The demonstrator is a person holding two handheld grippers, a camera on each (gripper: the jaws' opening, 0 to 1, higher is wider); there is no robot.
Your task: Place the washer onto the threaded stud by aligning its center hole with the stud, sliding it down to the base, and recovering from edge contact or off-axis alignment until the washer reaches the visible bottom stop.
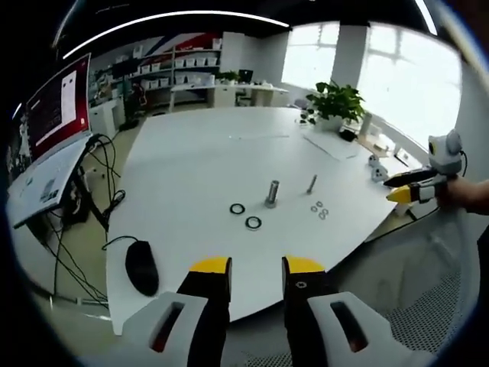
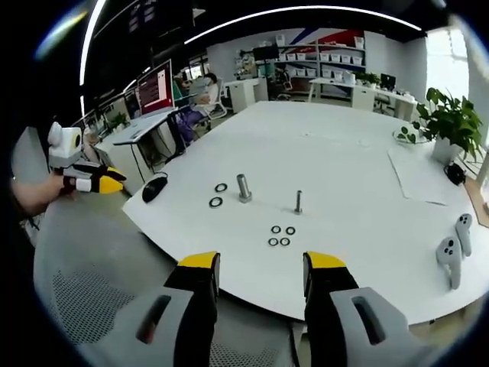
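On the white table (image 1: pixel 191 160) a thick threaded stud (image 1: pixel 272 193) stands upright, with a thinner stud (image 1: pixel 312 183) to its right. Two large dark washers (image 1: pixel 245 215) lie flat just left of the thick stud, and a cluster of small washers (image 1: pixel 318 209) lies below the thin one. My left gripper (image 1: pixel 257 267) hangs open off the table's near edge, holding nothing. In the right gripper view the thick stud (image 2: pixel 244 187), thin stud (image 2: pixel 298 202), large washers (image 2: pixel 218 195) and small washers (image 2: pixel 280 235) lie ahead of my open, empty right gripper (image 2: pixel 262 264).
A black mouse (image 1: pixel 142 266) with its cable lies near the table's left corner. A potted plant (image 2: pixel 451 115), a sheet of paper (image 2: pixel 416 176) and two white hand controllers (image 2: pixel 451 252) sit toward the right. A monitor (image 1: pixel 53 107) stands on a desk at left. A mesh chair seat (image 2: pixel 92 298) is below.
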